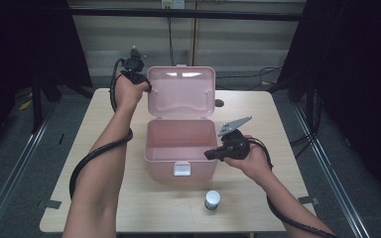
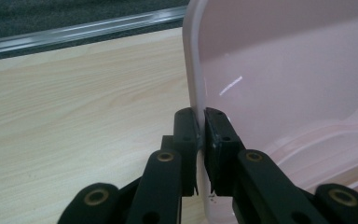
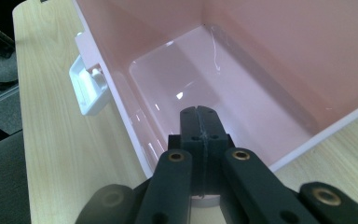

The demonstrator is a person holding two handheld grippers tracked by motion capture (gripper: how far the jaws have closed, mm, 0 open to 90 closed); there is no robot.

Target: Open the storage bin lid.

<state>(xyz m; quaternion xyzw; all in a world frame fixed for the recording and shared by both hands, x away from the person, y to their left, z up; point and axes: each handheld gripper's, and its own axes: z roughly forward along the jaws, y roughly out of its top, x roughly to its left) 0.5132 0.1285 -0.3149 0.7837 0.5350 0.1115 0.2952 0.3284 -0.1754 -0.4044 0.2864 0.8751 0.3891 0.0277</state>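
The left gripper point(image 2: 199, 140) is clenched on the left edge of the lid point(image 1: 180, 91), which stands upright at the far side of the pink box point(image 1: 180, 148); the right gripper point(image 3: 200, 135) is clenched empty over the box's right rim; the box sits mid-table point(image 1: 94, 129); a small jar point(image 1: 212, 200) stands near, in front of it.

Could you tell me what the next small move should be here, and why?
Probably move the right gripper toward the small green-capped bottle and open its jaws. The left gripper is clamped on the edge of the raised lid, the pink box stands open and empty, and the right jaws are shut on nothing at its rim.
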